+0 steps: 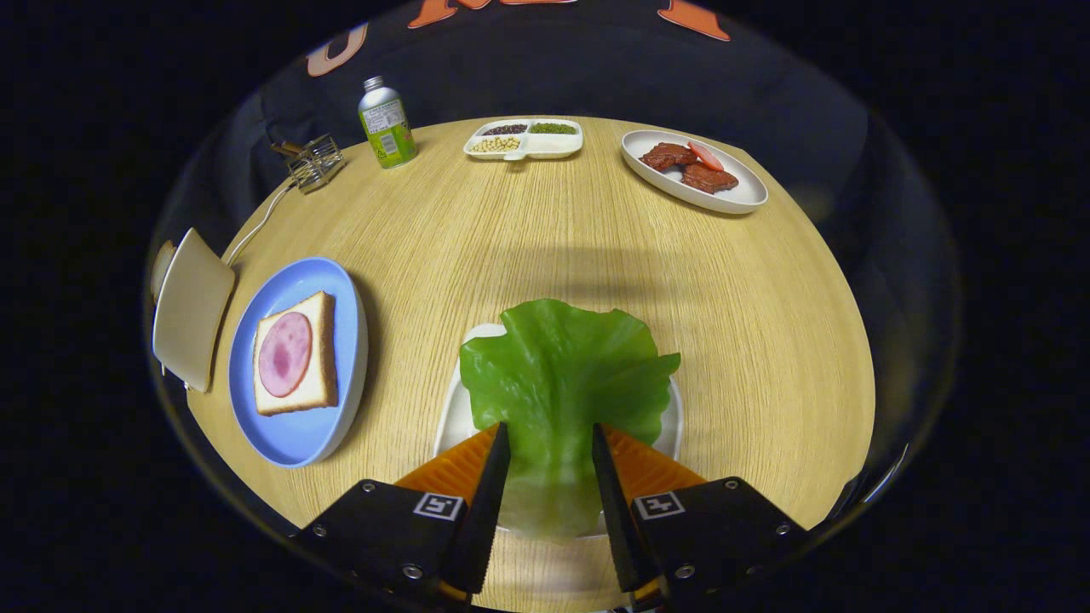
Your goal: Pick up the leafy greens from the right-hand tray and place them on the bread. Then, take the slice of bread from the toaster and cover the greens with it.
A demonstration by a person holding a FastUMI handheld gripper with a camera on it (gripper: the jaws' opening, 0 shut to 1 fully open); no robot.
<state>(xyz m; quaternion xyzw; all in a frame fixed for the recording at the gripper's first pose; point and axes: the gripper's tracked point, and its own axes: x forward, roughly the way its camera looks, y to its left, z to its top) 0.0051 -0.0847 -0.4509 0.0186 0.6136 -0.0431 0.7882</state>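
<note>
Tongs (551,438) of mine stand partly open astride the leafy greens (562,379) on their white tray (451,417), lower centre; left, bread (295,353) with ham on a blue plate (298,434).

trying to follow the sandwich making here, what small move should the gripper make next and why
Probably close the fingers on the lettuce leaf. The gripper is open with the leaf's near end lying between its fingers, the leaf still resting on its white tray. It needs a grip before going over to the bread with ham on the blue plate.
</note>
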